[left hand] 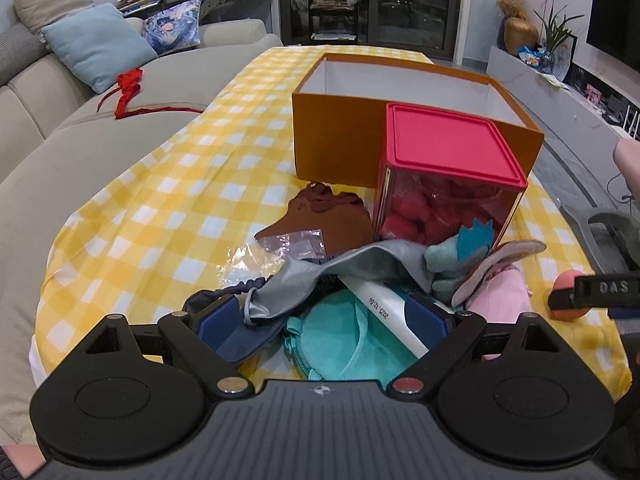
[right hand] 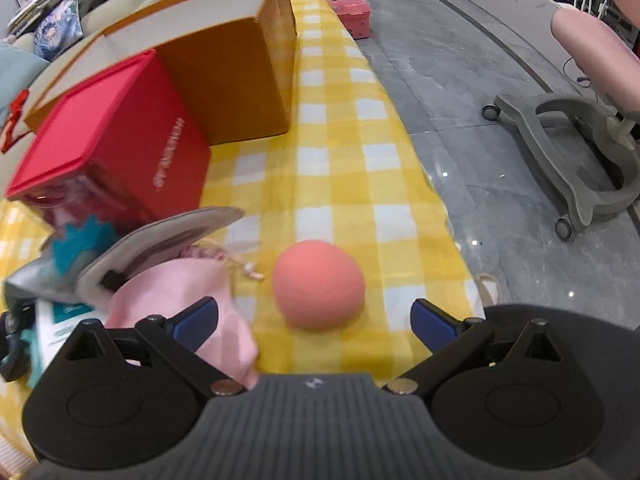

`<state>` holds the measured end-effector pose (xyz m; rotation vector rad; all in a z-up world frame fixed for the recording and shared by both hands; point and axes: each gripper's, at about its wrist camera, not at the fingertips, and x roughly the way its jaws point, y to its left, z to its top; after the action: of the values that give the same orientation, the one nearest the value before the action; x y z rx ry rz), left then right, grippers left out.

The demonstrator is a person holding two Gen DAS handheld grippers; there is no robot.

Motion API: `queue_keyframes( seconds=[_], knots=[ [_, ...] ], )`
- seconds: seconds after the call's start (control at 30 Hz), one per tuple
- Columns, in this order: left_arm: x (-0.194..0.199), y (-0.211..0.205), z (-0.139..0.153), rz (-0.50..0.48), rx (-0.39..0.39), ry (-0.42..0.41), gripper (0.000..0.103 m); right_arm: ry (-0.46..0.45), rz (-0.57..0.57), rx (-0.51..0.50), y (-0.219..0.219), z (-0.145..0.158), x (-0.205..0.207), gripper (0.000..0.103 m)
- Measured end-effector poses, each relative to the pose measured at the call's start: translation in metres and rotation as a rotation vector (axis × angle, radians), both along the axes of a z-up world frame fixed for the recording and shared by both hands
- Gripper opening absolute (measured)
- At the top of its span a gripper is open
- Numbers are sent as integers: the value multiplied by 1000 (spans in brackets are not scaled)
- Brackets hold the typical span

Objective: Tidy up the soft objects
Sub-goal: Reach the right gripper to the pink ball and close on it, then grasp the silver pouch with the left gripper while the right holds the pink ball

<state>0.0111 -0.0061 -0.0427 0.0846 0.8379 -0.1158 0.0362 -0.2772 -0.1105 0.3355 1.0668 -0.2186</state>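
A pile of soft things lies on the yellow checked tablecloth (left hand: 160,184): a grey satin cloth (left hand: 340,268), a teal cloth (left hand: 340,344), a brown cloth (left hand: 328,220), a teal plush toy (left hand: 452,260), a pink pouch (left hand: 500,292) and a white tube (left hand: 392,316). My left gripper (left hand: 320,320) is open over the pile, its jaws either side of the teal cloth. My right gripper (right hand: 314,320) is open around a pink foam ball (right hand: 320,284) on the cloth; the pink pouch (right hand: 188,296) lies under its left finger. An open orange box (left hand: 400,112) stands behind.
A clear container with a red lid (left hand: 448,176) holds red soft items, in front of the orange box (right hand: 224,80). A sofa with cushions (left hand: 92,48) is left of the table. The table's right edge drops to a grey floor with a chair base (right hand: 568,152).
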Motion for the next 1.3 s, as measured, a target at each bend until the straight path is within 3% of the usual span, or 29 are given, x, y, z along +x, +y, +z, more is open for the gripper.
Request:
queue_keyframes(
  seconds=[0.07, 0.13, 0.23, 0.27, 0.4, 0.53, 0.7, 0.87, 0.9, 1.03, 1.17, 1.23, 1.3],
  knots=[
    [0, 0, -3, -6, 7, 1, 103, -2, 3, -1, 0, -6, 7, 97],
    [1, 1, -5, -10, 8, 10, 103, 2, 19, -5, 3, -10, 12, 86],
    [2, 3, -9, -14, 2, 25, 103, 12, 43, -21, 8, -15, 16, 81],
    [2, 4, -11, -13, 3, 25, 103, 12, 46, -25, 9, -15, 16, 71],
    [3, 8, -15, -35, 13, 19, 103, 6, 46, -48, 8, -15, 15, 51],
    [10, 9, -13, -125, 60, -40, 103, 6, 41, -32, 5, -14, 13, 50],
    [25, 6, -16, -362, 100, -49, 103, 0, 59, -22, 6, -12, 14, 50],
    [47, 8, -22, -339, 53, -22, 103, -12, 91, 4, 11, -11, 15, 52],
    [51, 9, -24, -329, 43, -18, 99, -12, 94, 9, 12, -11, 16, 52],
    [57, 17, -31, -353, -21, 43, 50, -8, 85, 27, 11, -12, 15, 52],
    [59, 29, -32, -316, -182, 95, 25, -7, 82, 29, 11, -12, 17, 52],
    [60, 31, -31, -299, -221, 110, 10, -6, 92, 28, 13, -11, 16, 52],
    [62, 32, -32, -264, -234, 141, 4, -14, 98, 37, 12, -10, 16, 51]
  ],
)
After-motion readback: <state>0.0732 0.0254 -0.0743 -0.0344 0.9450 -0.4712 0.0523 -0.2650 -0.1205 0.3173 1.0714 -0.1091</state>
